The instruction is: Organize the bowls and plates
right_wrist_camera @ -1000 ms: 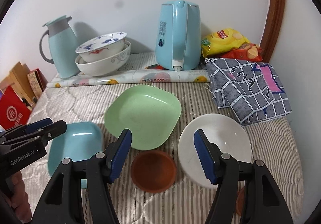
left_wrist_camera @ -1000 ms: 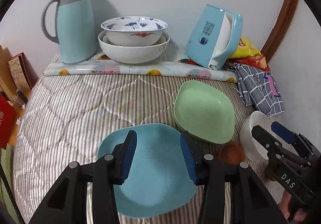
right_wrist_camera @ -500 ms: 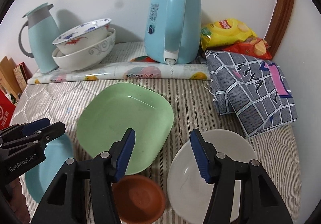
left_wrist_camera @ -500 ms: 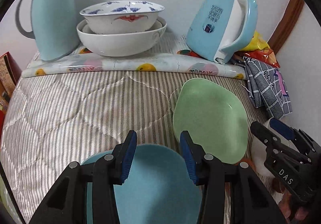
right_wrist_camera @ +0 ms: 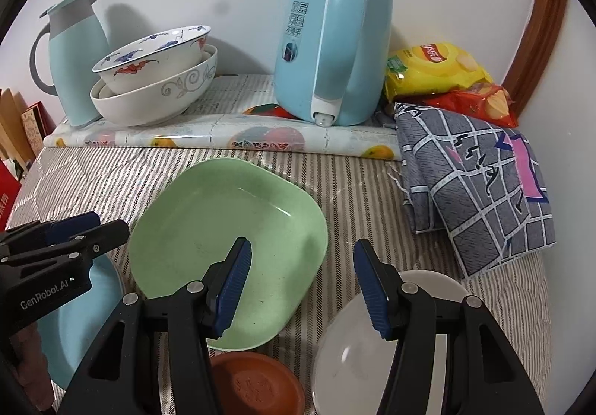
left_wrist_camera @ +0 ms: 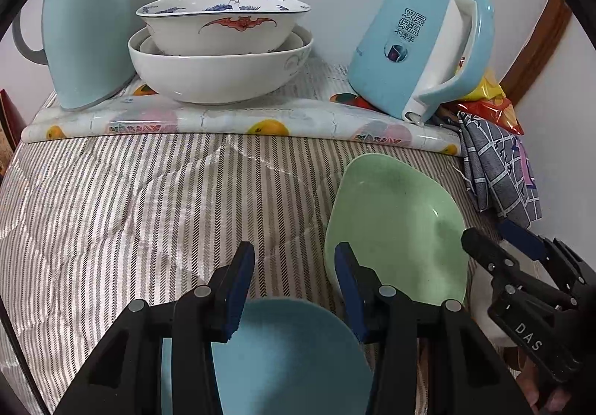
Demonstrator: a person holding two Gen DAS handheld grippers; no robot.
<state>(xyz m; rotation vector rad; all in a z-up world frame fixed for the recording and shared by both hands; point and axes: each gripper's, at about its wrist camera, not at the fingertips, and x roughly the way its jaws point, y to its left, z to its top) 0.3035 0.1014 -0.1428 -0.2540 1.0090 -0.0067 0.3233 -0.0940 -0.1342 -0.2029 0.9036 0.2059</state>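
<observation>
Both claws, left gripper and right gripper, gape wide and empty, having advanced over blue plate toward green plate; stacking not yet begun.

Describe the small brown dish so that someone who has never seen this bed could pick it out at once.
Start at the tall blue kettle by the wall and come forward over the green square plate. Just past its near edge, left of the white bowl, sits the brown dish. It is the only round terracotta piece and the smallest.

Striped quilted bed: green plate, blue plate, white bowl.
</observation>
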